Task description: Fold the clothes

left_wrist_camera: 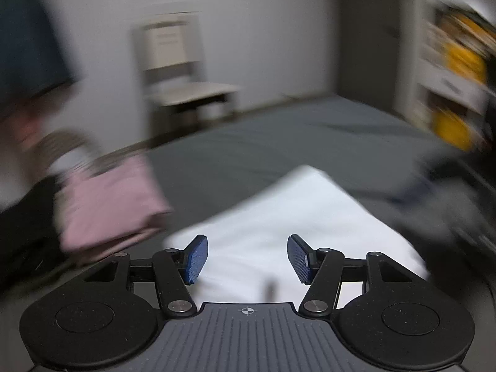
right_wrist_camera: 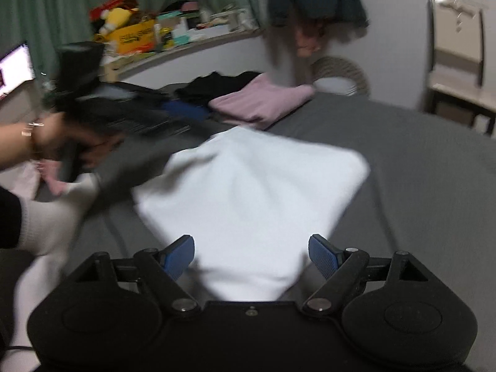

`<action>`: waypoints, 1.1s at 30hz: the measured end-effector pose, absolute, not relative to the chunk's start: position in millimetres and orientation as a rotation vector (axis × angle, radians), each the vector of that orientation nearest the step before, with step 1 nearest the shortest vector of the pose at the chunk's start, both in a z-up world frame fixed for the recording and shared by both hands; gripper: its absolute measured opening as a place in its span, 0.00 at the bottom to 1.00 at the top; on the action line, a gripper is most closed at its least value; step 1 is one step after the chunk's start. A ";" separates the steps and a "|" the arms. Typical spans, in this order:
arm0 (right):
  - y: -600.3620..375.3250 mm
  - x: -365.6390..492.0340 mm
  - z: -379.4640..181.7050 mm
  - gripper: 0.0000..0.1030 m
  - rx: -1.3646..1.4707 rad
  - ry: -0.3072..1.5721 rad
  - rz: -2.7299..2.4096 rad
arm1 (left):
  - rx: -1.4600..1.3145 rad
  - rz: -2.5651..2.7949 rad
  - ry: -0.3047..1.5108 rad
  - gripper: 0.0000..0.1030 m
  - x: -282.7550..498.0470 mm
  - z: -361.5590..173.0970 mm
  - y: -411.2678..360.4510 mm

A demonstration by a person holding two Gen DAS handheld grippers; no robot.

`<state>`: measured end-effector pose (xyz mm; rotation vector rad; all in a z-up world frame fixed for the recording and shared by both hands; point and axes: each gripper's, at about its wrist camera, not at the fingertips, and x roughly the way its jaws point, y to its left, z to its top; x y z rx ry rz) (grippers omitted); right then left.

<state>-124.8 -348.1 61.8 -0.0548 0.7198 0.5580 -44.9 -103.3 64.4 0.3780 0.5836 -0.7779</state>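
A white folded cloth point(right_wrist_camera: 248, 186) lies flat on the grey bed point(right_wrist_camera: 418, 161), near the middle of it. It looks like a neat square with one corner pointing at the right gripper point(right_wrist_camera: 251, 255).

The right gripper hangs just over the near corner of the white cloth. Its two blue pads point(right_wrist_camera: 322, 255) are spread wide apart and hold nothing.

The left gripper point(left_wrist_camera: 247, 259) is also over the white cloth point(left_wrist_camera: 294, 226), at its near edge. Its blue pads point(left_wrist_camera: 196, 259) are wide apart too, with nothing between them. In the right view the left gripper is a dark blur, held in a hand point(right_wrist_camera: 62, 145) with a thin bracelet on the wrist.

A pink folded cloth point(right_wrist_camera: 263, 102) sits farther back on the bed, well apart from the white one. Black clothes point(right_wrist_camera: 217, 85) lie just behind it.

A shelf point(right_wrist_camera: 186, 46) by the green curtain point(right_wrist_camera: 62, 6) is full of small things. A yellow box point(right_wrist_camera: 136, 38) there has dark letters on it, but they are too blurry to read. A yellow soft toy point(right_wrist_camera: 114, 18) sits above it. A pale chair point(left_wrist_camera: 179, 71) stands by the wall.
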 end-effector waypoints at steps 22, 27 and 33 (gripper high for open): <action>-368.0 -105.7 58.1 0.87 0.104 0.851 0.584 | 0.124 -0.733 0.843 0.64 -35.5 47.7 -32.6; -364.2 -103.7 46.2 0.87 0.108 0.901 0.541 | 0.137 -0.645 0.914 0.64 -26.1 34.0 -27.1; -356.7 -103.2 37.7 0.87 0.100 0.927 0.528 | 0.413 -0.537 1.004 0.64 -35.8 4.5 -38.4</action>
